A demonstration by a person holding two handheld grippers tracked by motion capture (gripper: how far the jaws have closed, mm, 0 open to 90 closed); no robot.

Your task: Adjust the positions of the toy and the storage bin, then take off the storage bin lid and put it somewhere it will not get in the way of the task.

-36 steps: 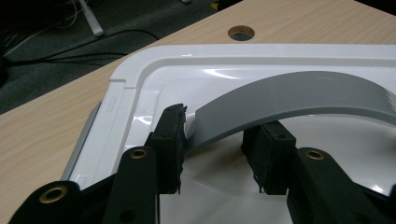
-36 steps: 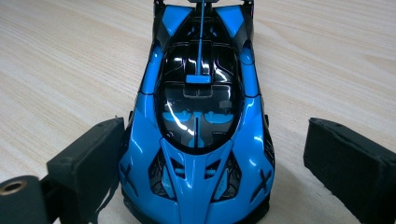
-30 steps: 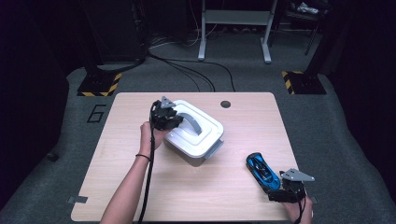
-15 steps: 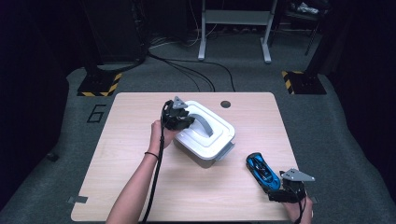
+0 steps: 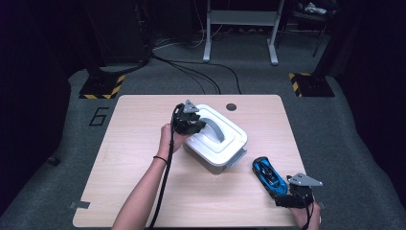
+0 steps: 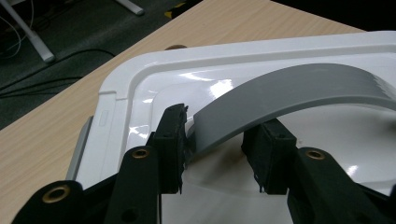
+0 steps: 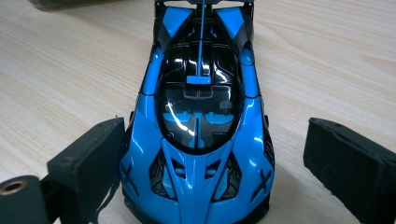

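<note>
Nearest, the right gripper (image 5: 287, 195) sits with jaws spread around the nose of the blue toy car (image 5: 269, 175), one pad at its flank, the other clear; it's small, glossy, probably light. Farther up the table (image 5: 134, 167), the left gripper (image 6: 219, 149) clamps the grey handle (image 6: 299, 91) of the white box (image 5: 218, 143), mid-table: rigid, slick plastic, best taken by that stiff arch.
</note>
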